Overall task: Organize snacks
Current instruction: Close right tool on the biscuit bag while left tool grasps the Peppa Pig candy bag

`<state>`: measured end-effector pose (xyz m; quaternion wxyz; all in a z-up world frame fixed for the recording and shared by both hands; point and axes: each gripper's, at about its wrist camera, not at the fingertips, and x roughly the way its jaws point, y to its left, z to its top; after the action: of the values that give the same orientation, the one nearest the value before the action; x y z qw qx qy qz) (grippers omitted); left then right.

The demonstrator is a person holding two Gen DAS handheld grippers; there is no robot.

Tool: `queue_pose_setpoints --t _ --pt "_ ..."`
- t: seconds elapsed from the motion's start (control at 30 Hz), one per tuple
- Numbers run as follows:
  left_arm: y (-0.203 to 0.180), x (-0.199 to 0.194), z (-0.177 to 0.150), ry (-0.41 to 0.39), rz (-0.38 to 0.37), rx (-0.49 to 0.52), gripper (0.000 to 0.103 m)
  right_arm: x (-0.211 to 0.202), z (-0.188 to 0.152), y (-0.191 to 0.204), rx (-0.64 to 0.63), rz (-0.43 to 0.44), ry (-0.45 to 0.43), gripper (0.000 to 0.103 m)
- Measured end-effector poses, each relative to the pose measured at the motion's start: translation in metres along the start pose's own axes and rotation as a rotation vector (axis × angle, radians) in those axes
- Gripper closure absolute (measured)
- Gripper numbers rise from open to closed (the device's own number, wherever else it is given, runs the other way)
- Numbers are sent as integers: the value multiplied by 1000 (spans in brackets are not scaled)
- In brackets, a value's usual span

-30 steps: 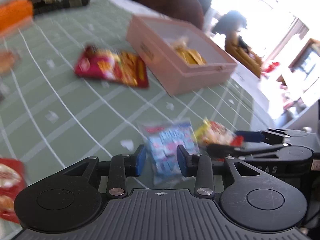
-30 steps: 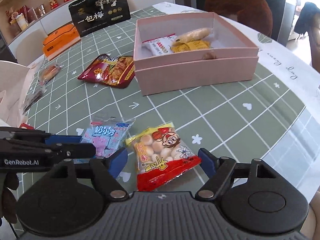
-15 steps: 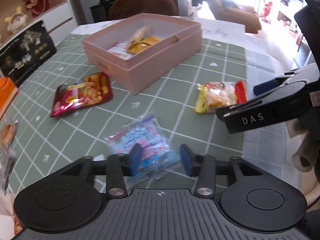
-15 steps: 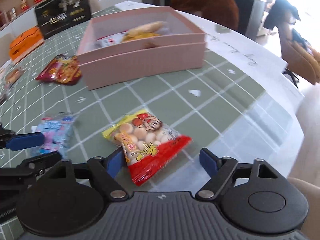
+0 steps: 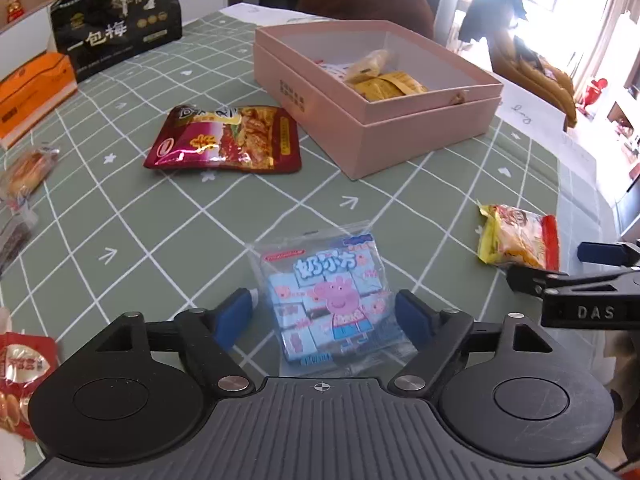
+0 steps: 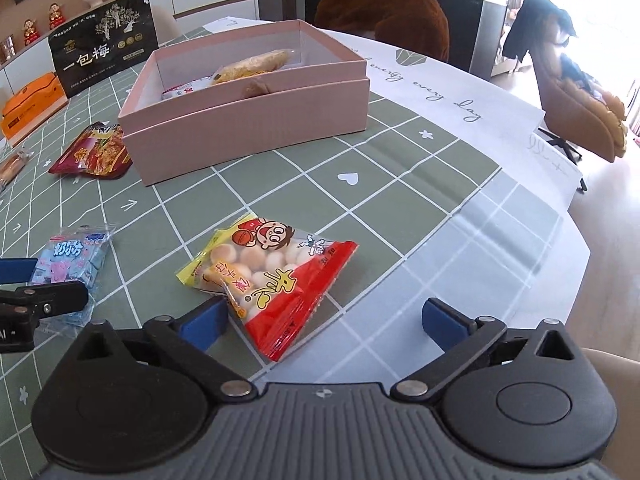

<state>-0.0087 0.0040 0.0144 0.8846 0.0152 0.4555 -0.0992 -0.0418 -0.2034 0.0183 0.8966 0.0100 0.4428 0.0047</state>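
Spread over the green checked table [image 5: 120, 216]: a pink box [image 5: 384, 136] already holding a few wrapped snacks, a dark red pouch [image 5: 224, 140] lying just beside its near wall, a black bag [image 5: 116, 36] and an orange carton [image 5: 32, 92] standing at the far edge. Nothing lying between either tool and its packet. Left tongs [image 5: 324, 316] held low over the table, spread wide on either side of the blue cartoon-pig packet [image 5: 332, 296], gripping nothing. Right tongs [image 6: 320, 316] likewise wide apart and empty, the red and yellow ball-snack packet [image 6: 272, 276] lying flat between the fingers, nearer the left pad [image 6: 204, 320]
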Motion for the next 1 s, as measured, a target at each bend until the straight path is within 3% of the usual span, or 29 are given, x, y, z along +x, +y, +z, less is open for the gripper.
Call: queue_pose_setpoints --t 0.17,0.3,0.37,0.47,0.7,0.93,1.0 --pt "-12 2 4 39 9 18 17 0 -2 0 -6 5 -25 0" --pt "-15 -4 -2 25 7 20 31 -1 -6 -2 -12 11 -44 0" --pt "-14 -7 -7 22 -9 13 33 -2 -5 -2 -33 26 -27 0" --pt "-12 -13 -15 20 -19 9 33 -4 1 -4 -109 92 16 0" --pt "-16 -15 -17 19 -3 5 32 -15 22 -1 -209 146 -65 1" --pt "-14 -16 -17 21 -10 -7 32 17 34 19 -190 191 36 7" --pt "-13 -16 -17 20 -11 -8 32 14 36 23 -174 246 62 8"
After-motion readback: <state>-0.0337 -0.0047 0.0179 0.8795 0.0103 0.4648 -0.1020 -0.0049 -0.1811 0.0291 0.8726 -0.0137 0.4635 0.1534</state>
